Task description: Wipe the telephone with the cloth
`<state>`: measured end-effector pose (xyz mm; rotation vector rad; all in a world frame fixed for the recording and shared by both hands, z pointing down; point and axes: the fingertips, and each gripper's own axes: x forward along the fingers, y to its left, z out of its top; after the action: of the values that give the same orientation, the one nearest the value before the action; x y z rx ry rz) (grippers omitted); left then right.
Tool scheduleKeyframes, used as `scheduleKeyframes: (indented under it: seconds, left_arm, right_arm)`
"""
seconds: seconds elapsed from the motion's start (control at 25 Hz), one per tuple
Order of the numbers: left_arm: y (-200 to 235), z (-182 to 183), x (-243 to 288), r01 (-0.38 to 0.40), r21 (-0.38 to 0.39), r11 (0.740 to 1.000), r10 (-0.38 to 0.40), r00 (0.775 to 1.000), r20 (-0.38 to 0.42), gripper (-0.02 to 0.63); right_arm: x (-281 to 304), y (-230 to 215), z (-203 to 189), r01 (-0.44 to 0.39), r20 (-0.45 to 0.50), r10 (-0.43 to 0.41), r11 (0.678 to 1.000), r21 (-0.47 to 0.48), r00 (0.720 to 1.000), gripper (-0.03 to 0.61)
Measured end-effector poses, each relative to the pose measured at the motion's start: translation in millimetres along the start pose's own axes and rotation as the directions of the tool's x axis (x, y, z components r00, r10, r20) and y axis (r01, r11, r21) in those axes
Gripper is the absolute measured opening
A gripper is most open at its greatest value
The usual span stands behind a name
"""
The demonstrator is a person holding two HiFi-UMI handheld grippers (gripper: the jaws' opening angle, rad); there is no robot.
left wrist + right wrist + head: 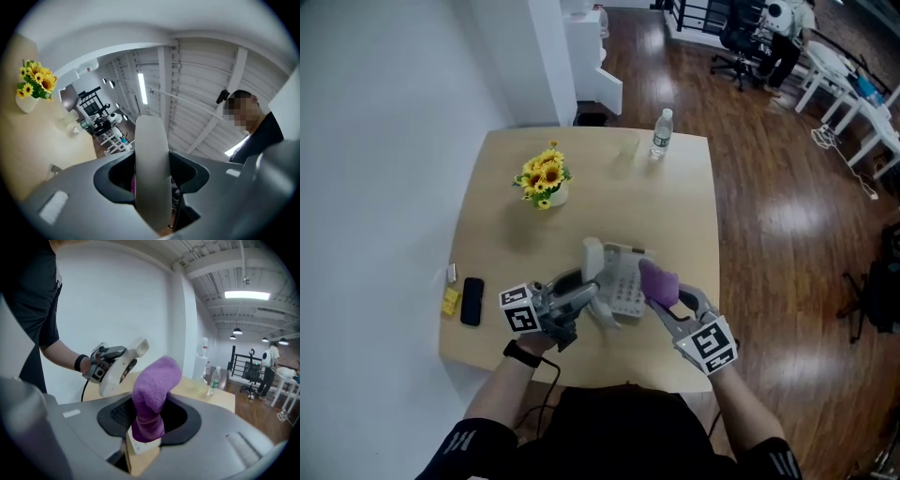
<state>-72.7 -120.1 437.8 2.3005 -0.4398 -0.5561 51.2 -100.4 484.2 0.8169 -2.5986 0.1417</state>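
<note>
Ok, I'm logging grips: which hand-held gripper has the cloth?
The right hand-held gripper, shut on the purple cloth; the left hand-held gripper clamps the white handset instead.

cloth [154, 394] purple | handset [151, 173] white | flowers [544, 173] yellow | table [675, 211] tan

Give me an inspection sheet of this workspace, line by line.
Surface: pale wooden table.
Job's things: telephone base on the table; handset lifted off it; purple cloth by its right side.
Clutter: sunflower pot, water bottle, black device, yellow item.
Grippers: left claw shut on handset; right claw shut on purple cloth.
Cables: black cable hanging by the left wrist.
Surroundings: white wall, wood floor, office chair, person far off.
</note>
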Motion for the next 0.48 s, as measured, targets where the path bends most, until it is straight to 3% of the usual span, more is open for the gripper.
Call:
scheduleKeyframes:
  seconds: [0.16,0.28,0.48]
  left_arm:
    - [-41,17,-2,0.153,-0.015,0.988,-0.152,0.987,0.051,0.213]
    - [-64,21,1,0.24,-0.015,0.971,-0.239,0.97,0.052,0.212]
    - [-76,23,0,0.262,0.01,0.965,-0.262,0.965,0.029,0.212]
  right_arm:
    - [11,8,84,-0.052,0.11,0.064,0.992,-0.113,0.992,0.141]
    - [23,23,133,-0.094,0.14,0.129,0.968,-0.232,0.982,0.141]
    - [37,49,158,-0.091,0.089,0.155,0.864,-0.496,0.984,0.138]
